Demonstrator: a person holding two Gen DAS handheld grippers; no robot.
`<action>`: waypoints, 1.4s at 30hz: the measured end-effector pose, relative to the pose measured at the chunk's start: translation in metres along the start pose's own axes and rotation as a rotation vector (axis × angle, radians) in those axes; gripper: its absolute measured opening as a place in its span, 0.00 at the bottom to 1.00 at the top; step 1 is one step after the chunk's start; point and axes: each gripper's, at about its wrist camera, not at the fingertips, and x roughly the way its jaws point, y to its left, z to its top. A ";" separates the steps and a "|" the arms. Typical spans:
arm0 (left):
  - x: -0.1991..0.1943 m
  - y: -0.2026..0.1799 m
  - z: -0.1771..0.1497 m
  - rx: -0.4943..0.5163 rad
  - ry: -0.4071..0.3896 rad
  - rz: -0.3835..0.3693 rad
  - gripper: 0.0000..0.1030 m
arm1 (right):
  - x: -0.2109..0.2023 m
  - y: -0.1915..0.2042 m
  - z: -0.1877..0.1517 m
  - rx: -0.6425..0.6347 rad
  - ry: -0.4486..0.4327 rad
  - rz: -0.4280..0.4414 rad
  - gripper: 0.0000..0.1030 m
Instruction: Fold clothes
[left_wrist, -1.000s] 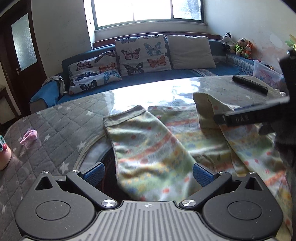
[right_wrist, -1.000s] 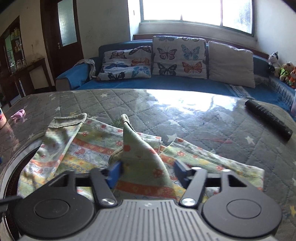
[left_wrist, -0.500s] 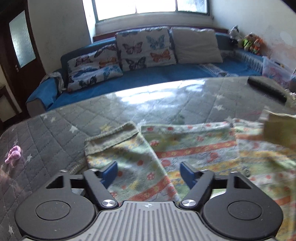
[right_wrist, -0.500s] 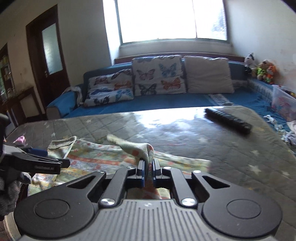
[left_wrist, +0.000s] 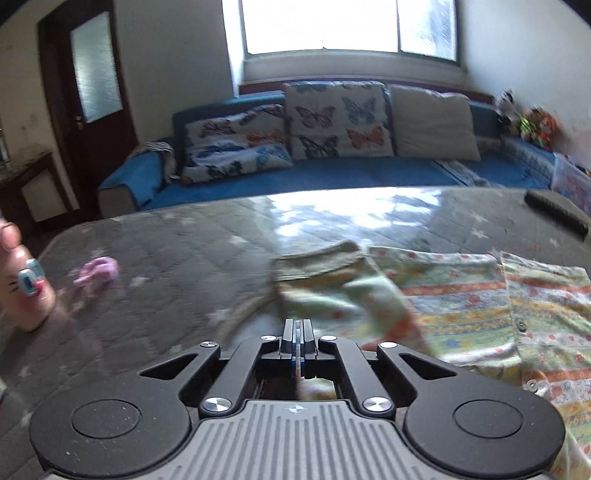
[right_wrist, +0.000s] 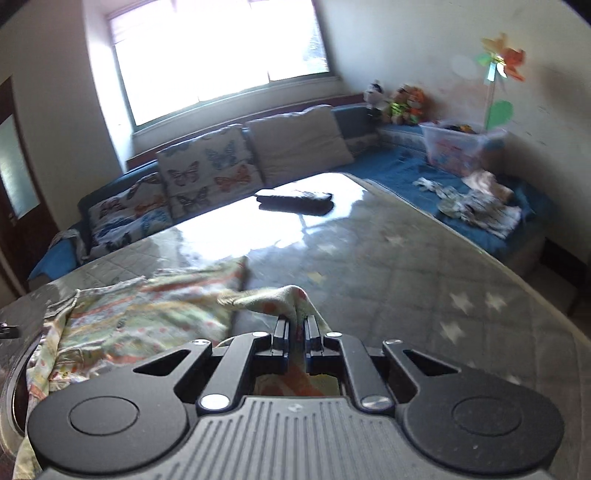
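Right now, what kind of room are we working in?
Most likely a home living room: a blue sofa with butterfly cushions under a window, stuffed toys in the corner, and a quilted, star-patterned table cover where the printed garment lies.

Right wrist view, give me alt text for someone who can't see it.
The right hand-held gripper is shut on a bunched fold of a flower-print shirt, which lies spread on a grey quilted table. A black remote control lies farther back on the table, with a blue sofa and butterfly cushions under a bright window behind.
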 end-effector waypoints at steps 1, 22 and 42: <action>-0.007 0.010 -0.003 -0.020 -0.002 0.015 0.01 | -0.003 -0.007 -0.005 0.021 0.002 -0.008 0.07; 0.026 -0.079 0.025 0.105 0.036 -0.064 0.63 | -0.036 -0.028 -0.012 0.016 -0.099 -0.239 0.53; 0.031 -0.046 -0.001 0.138 0.042 0.053 0.02 | -0.020 -0.036 -0.040 -0.102 0.049 -0.183 0.49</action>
